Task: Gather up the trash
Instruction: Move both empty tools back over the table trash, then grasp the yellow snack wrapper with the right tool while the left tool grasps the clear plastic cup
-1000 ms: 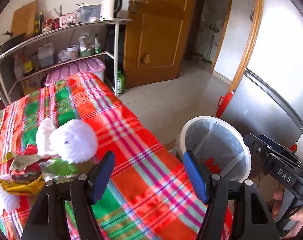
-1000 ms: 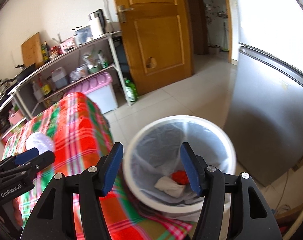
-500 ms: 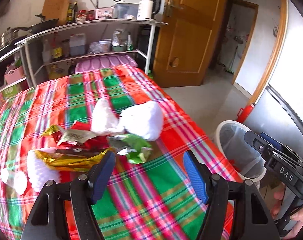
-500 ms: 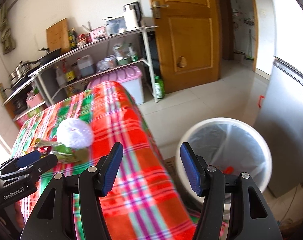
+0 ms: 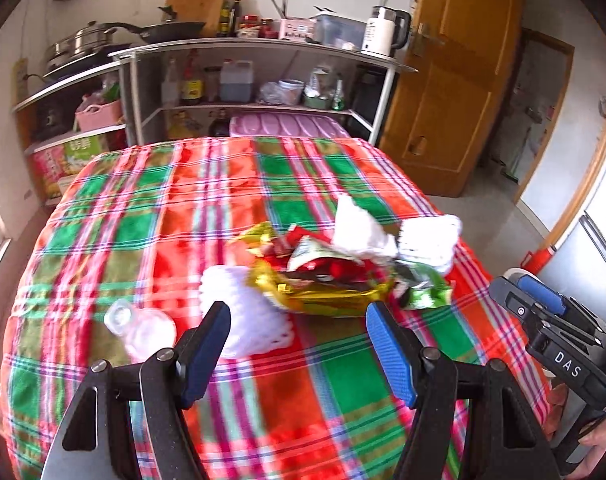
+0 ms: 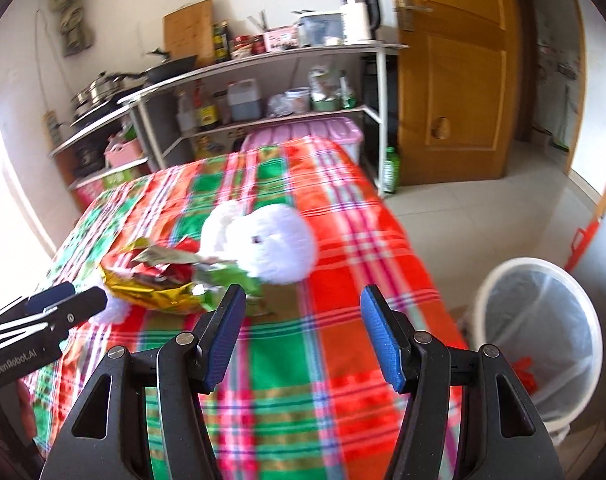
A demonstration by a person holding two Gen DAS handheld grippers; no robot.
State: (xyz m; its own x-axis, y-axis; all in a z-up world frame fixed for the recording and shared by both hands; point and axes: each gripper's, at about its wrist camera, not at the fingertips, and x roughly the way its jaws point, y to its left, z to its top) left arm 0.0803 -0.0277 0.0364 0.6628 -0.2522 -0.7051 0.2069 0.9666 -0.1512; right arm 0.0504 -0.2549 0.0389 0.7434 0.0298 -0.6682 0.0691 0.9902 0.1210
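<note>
Wrappers (image 5: 323, 276) lie heaped mid-tablecloth (image 5: 151, 216) in the left wrist view, white foam netting (image 5: 247, 316) at 9 o'clock of them; the left gripper (image 5: 299, 348) hangs spread, empty. Right wrist view: the right gripper (image 6: 303, 332) gapes (nothing between pads), lined trash bin (image 6: 543, 320) at 3 o'clock, foam ball (image 6: 279, 240) at 12.

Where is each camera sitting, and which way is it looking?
Left wrist: on the left gripper, jaws open, facing the trash pile on the plaid tablecloth; the right gripper and some fingers show at right.
Right wrist: on the right gripper, jaws open, facing the same table, with the white bin at right; the left gripper shows at left.
Shared: the trash pile, the tablecloth, the shelves and the wooden door.
</note>
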